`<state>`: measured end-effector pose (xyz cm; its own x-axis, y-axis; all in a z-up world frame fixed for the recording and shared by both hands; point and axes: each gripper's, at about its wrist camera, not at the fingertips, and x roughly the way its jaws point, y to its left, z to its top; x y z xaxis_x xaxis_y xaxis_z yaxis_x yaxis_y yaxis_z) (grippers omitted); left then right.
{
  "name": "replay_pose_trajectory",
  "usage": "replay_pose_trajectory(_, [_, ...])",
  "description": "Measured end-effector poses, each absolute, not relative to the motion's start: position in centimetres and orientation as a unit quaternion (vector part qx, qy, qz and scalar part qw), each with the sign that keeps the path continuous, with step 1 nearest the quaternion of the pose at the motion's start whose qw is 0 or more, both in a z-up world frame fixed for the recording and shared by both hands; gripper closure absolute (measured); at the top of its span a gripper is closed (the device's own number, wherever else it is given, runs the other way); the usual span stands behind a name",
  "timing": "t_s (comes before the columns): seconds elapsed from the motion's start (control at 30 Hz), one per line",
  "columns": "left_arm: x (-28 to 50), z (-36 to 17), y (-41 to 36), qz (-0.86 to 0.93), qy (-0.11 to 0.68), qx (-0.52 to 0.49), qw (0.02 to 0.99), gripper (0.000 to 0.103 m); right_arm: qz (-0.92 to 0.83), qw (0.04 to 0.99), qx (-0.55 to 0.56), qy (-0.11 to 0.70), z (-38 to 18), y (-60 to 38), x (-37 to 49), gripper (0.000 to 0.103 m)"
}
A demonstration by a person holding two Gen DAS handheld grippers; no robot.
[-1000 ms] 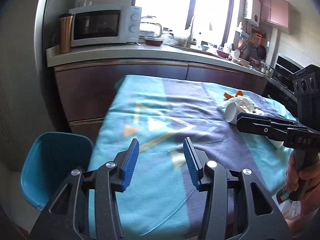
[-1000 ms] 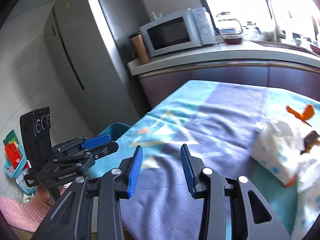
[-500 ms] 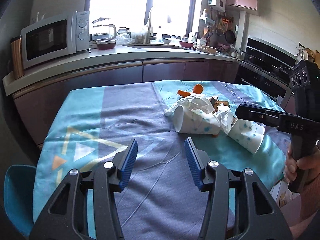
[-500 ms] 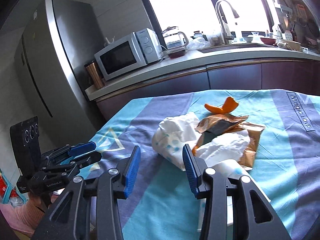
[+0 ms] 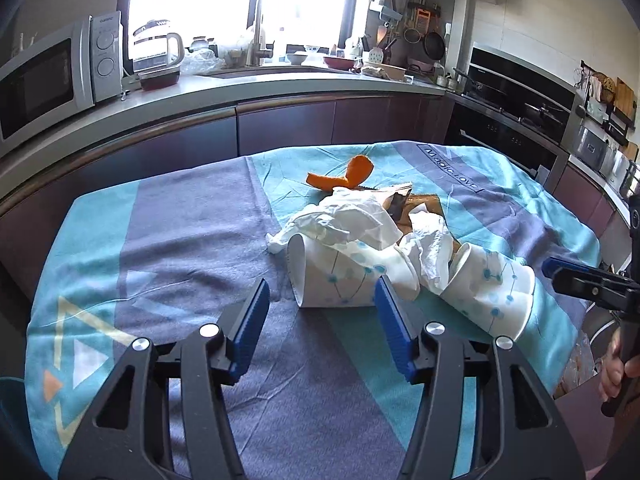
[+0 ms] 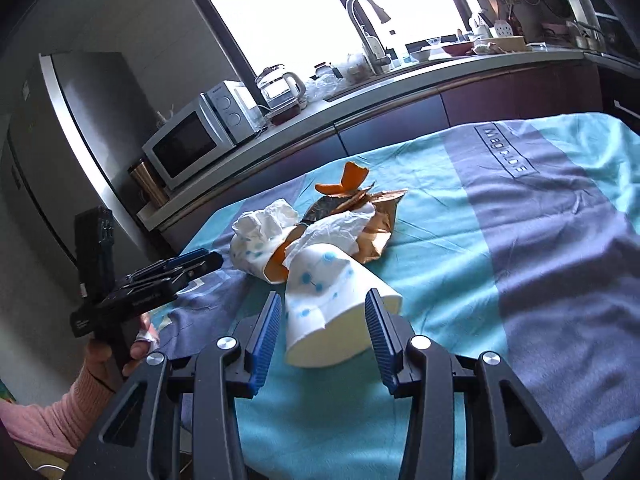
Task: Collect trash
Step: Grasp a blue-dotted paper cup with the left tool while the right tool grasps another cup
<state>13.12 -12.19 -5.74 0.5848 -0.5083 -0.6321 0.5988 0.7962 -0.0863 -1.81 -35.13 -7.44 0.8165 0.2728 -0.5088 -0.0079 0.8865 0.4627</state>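
Note:
A heap of trash lies on the teal and purple tablecloth [image 5: 192, 240]: two crushed white paper cups with blue dots, crumpled tissues [image 5: 352, 216], an orange peel [image 5: 344, 174] and a brown foil wrapper [image 6: 376, 216]. My left gripper [image 5: 320, 320] is open, just short of the near cup [image 5: 336, 280]. My right gripper [image 6: 325, 334] is open, its blue pads on either side of the other cup [image 6: 332, 312] without touching it; that cup also shows in the left wrist view [image 5: 492, 292]. Each gripper shows in the other's view, the left [image 6: 180, 268] and the right [image 5: 580, 280].
A kitchen counter [image 5: 240, 84] runs behind the table with a microwave [image 5: 52, 80], glass kettle [image 5: 156, 52], sink tap [image 5: 260, 28] and dishes. An oven [image 5: 516, 120] stands at the right. A tall fridge [image 6: 64, 152] stands at the left of the right wrist view.
Both grippers swung toward the trash heap and closed in on it. The cups now lie right in front of each open gripper. The blue chair has left the left view.

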Motion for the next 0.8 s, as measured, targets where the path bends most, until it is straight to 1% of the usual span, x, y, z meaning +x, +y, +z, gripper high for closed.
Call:
replay_pose_trajectory(0.17, [14.9, -6.9, -13.4, -0.314, 0.353, 0.064, 0.879, 0.049, 0.093, 0.916, 0.250, 0.299, -8.7, -35.2, -2.9, 0.060])
replay_pose_trajectory(0.43, [16.0, -7.1, -14.2, -0.338, 0.371, 0.049, 0.864, 0.049, 0.126, 0.904, 0.276, 0.300, -10.2, -33.7, -0.8, 0.061])
replay_pose_trajectory(0.5, [16.1, -7.0, -14.3, -0.341, 0.373, 0.045, 0.861, 0.051, 0.129, 0.902, 0.283, 0.299, -10.3, -33.6, -0.5, 0.062])
replay_pose_trajectory(0.53, [16.1, -7.1, -14.4, -0.345, 0.374, 0.044, 0.860, 0.056, 0.132, 0.901, 0.287, 0.298, -10.4, -33.6, -0.5, 0.066])
replay_pose_trajectory(0.57, [16.0, -7.0, -14.5, -0.347, 0.374, 0.044, 0.859, 0.059, 0.135, 0.900, 0.289, 0.297, -10.4, -33.6, -0.4, 0.073])
replay_pose_trajectory(0.6, [15.9, -7.0, -14.5, -0.345, 0.373, 0.046, 0.860, 0.060, 0.136, 0.900, 0.288, 0.299, -10.4, -33.5, -0.3, 0.075])
replay_pose_trajectory(0.67, [15.5, -6.9, -14.5, -0.346, 0.369, 0.050, 0.862, 0.067, 0.135, 0.900, 0.286, 0.298, -10.2, -33.5, -0.4, 0.083])
replay_pose_trajectory(0.8, [14.9, -6.7, -13.9, -0.348, 0.367, 0.044, 0.862, 0.077, 0.133, 0.901, 0.286, 0.297, -10.1, -33.7, -0.7, 0.092])
